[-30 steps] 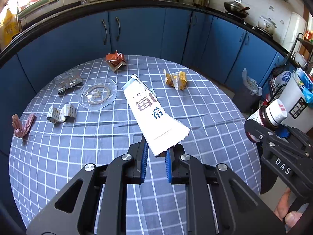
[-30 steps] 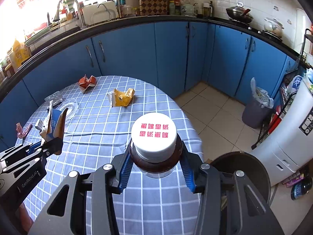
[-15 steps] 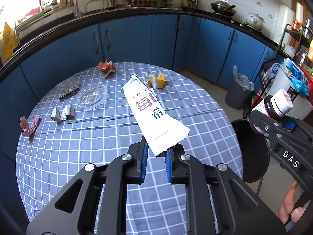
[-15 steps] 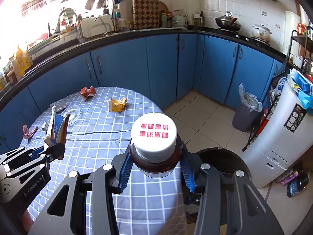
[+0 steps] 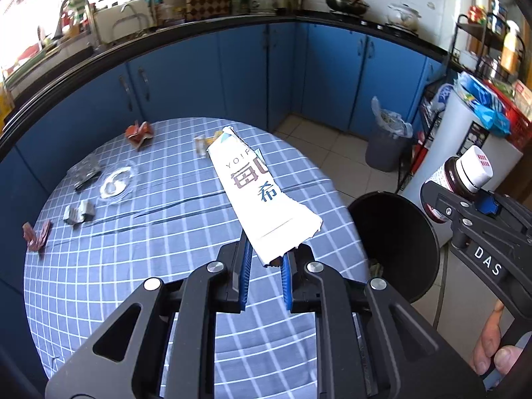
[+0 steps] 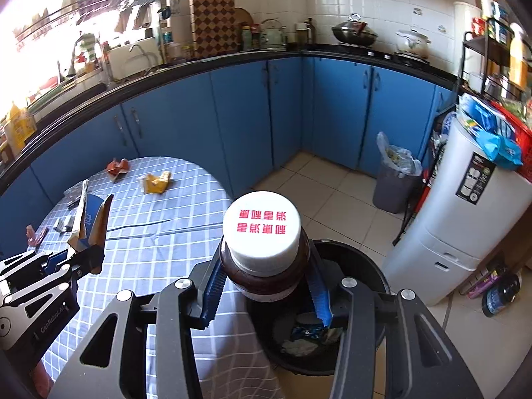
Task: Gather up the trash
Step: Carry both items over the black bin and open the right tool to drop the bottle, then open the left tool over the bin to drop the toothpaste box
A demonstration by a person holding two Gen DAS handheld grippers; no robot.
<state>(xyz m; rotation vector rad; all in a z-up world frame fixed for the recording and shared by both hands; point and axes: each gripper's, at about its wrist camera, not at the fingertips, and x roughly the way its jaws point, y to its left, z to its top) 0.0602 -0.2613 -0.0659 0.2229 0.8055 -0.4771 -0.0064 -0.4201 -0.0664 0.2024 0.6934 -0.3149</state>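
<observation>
Both grippers are loaded; the left gripper pinches the torn lower end of a flattened white carton, which juts forward beyond its fingertips above the checked tablecloth; the right gripper clamps a brown bottle with a white cap between its blue pads, directly above the black trash bin; ahead of the left fingers lie a red wrapper, a clear dish and a crumpled silver wrapper.
</observation>
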